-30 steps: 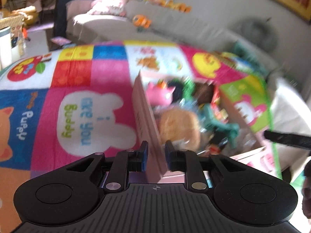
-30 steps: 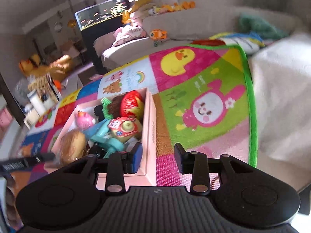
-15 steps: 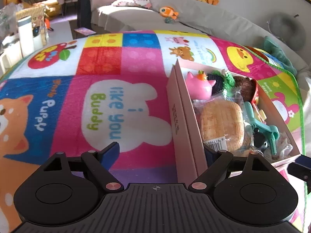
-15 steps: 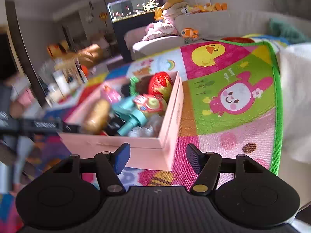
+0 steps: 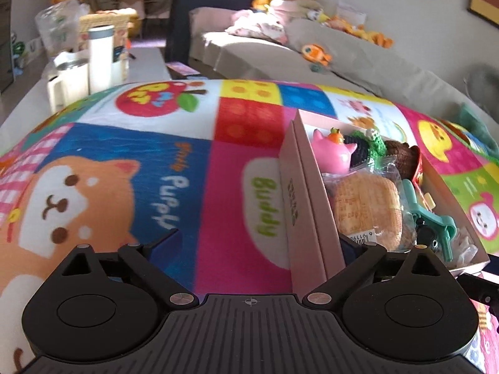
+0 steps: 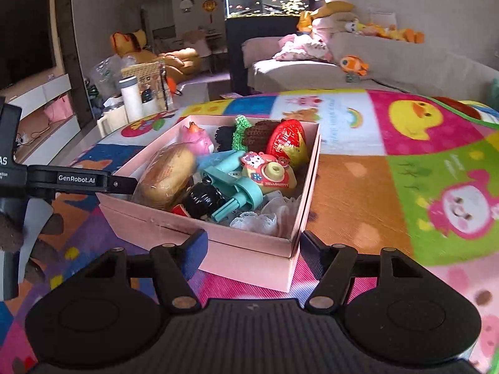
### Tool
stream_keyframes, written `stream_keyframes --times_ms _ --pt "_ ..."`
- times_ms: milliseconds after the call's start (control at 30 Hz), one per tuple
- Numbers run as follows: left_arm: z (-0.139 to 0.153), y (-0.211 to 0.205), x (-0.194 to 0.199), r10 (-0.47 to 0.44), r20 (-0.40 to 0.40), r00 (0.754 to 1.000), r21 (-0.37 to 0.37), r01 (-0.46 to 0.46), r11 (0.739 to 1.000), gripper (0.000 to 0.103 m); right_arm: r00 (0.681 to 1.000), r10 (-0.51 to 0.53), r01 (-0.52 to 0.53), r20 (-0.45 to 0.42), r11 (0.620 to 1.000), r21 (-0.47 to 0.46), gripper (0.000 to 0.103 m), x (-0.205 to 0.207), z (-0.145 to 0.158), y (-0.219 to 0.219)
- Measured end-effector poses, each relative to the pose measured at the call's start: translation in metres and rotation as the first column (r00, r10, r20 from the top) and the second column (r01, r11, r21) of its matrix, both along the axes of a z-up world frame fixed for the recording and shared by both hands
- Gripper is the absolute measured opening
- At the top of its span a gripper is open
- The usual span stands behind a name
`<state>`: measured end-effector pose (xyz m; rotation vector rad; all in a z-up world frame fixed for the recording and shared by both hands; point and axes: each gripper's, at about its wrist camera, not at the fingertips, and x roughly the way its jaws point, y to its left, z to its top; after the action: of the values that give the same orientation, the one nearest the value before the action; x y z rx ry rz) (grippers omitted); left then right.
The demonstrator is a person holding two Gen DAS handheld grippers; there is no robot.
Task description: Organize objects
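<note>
Since both tools are spread wide and grip nothing, this reads as a release or reposition point: the pink box (image 6: 249, 249) sits flat on the play mat (image 5: 218, 193), packed with toys, so most of the sorting looks done. Left gripper (image 5: 259, 249) has its tongs apart, straddling the box's left wall, one finger outside on the mat, the other inside by the wrapped bun (image 5: 365, 205). Right gripper (image 6: 252, 246) is likewise apart, flanking the near right corner, not touching as far as I can tell. That two-sided placement suits sliding or squaring the box, I'd guess. Contents lie loose, not in rows: pink pig toy (image 5: 333, 152), red foil egg (image 6: 287, 140), teal toy (image 6: 237, 184), toy camera (image 6: 271, 171), lace piece (image 6: 268, 215). Readable text: "GenRobot.AI" on the left tool's finger in the right view; "HELLOKITTY" on the camera; "Puppy" and "Buddy" on the mat; barcode digits on the bun wrapper, partly visible. Box-side print is too blurred.
</note>
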<state>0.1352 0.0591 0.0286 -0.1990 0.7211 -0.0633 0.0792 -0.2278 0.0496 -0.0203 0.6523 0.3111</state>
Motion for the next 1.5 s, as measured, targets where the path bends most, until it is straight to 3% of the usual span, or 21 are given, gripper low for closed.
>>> stream_keyframes --times_ms 233,300,367,533,600,700,867,967,1067,1233,1500 --pt "-0.007 0.018 0.007 0.027 0.012 1.0 -0.064 -0.027 0.998 0.101 1.0 0.007 -0.006 0.025 0.999 -0.045 0.066 0.013 0.0 0.027" --pt "-0.005 0.017 0.002 0.022 0.038 0.999 -0.055 -0.02 0.998 0.099 1.0 0.004 -0.002 0.028 0.999 -0.055 0.066 0.011 -0.001 0.028" --pt "-0.001 0.013 -0.008 0.01 0.098 0.995 -0.023 -0.008 1.0 0.092 1.0 -0.004 0.006 0.02 0.998 -0.062 0.067 0.009 -0.001 0.029" --pt "0.025 0.008 -0.063 -0.02 0.263 0.965 0.035 0.011 0.999 0.09 0.997 -0.068 0.069 0.032 0.996 -0.056 0.095 -0.016 0.0 0.022" --pt "0.028 0.003 -0.086 -0.079 0.242 0.967 0.052 0.069 0.996 0.09 0.994 -0.088 0.092 0.059 0.993 -0.075 0.103 -0.035 0.001 0.023" --pt "0.016 -0.016 -0.123 -0.139 0.153 0.978 0.105 0.123 0.987 0.09 0.991 -0.12 0.125 0.052 0.987 -0.099 0.103 -0.062 0.0 0.028" --pt "-0.016 -0.035 -0.158 -0.12 0.054 0.991 0.131 0.112 0.985 0.09 0.981 -0.191 0.187 -0.022 0.972 -0.141 0.103 -0.093 -0.02 0.032" --pt "-0.021 -0.045 -0.157 -0.107 0.053 0.993 0.201 0.094 0.975 0.092 0.972 -0.235 0.224 -0.028 0.95 -0.217 0.103 -0.096 -0.039 0.035" --pt "-0.022 -0.051 -0.149 -0.09 0.04 0.995 0.215 0.079 0.973 0.099 0.971 -0.234 0.222 -0.047 0.957 -0.188 0.103 -0.09 -0.038 0.03" --pt "-0.025 -0.055 -0.143 -0.049 0.039 0.998 0.212 0.039 0.976 0.101 0.973 -0.229 0.226 -0.008 0.965 -0.13 0.103 -0.082 -0.047 0.027" --pt "-0.025 -0.058 -0.14 -0.033 0.037 0.999 0.213 0.024 0.977 0.102 0.971 -0.239 0.237 0.007 0.961 -0.141 0.103 -0.081 -0.048 0.033"
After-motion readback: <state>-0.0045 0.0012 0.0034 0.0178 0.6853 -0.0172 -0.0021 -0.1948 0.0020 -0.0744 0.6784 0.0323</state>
